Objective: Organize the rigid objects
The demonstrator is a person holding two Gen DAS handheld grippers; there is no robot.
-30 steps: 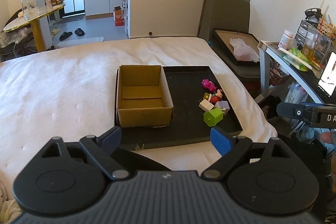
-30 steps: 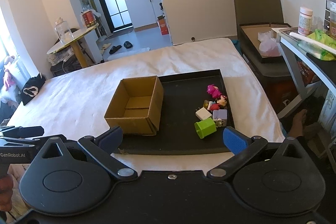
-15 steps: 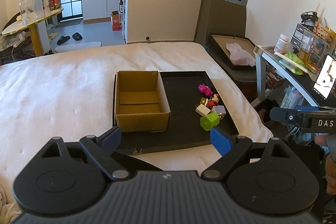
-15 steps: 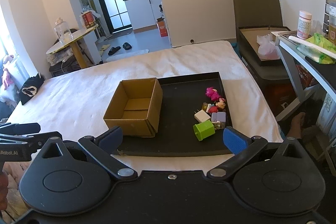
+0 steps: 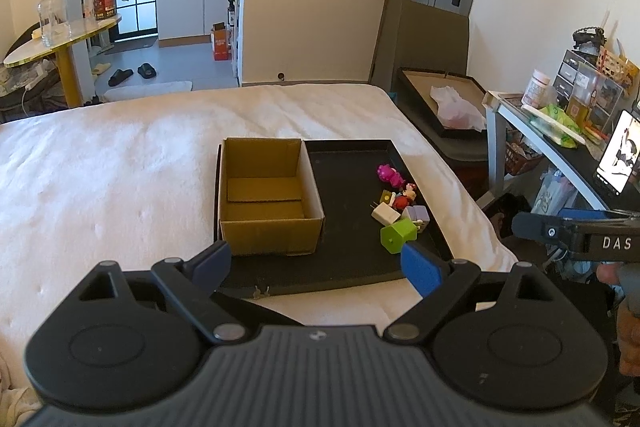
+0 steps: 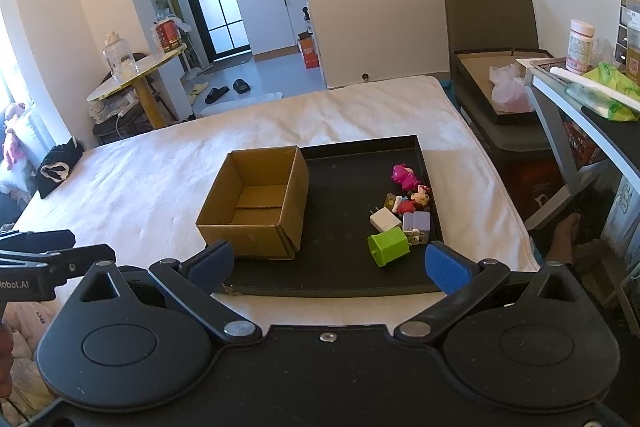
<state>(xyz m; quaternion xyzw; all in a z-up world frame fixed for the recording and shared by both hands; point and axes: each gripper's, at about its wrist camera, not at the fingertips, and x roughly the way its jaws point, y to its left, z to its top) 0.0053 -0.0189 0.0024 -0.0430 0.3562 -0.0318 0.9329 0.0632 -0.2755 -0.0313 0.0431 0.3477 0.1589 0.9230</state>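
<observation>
Both hand-held grippers hover short of the black rectangular tray (image 6: 352,287) on the white bed (image 6: 160,171), the left hand-held gripper (image 5: 316,265) and right hand-held gripper (image 6: 330,263) each spread apart and holding nothing. The open brown cardboard box (image 6: 256,211) sits empty at the tray's left. The green plastic cube (image 6: 389,247) lies nearest in the toy cluster; take it first with the right, squarely across flat faces, without nudging the white plug adapter (image 6: 385,219) beside it.

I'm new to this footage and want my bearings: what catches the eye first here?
An open, empty cardboard box stands on the left of a black tray on the white bed. Right of it lies a cluster of small toys, led by a bright green block and a pink figure.
</observation>
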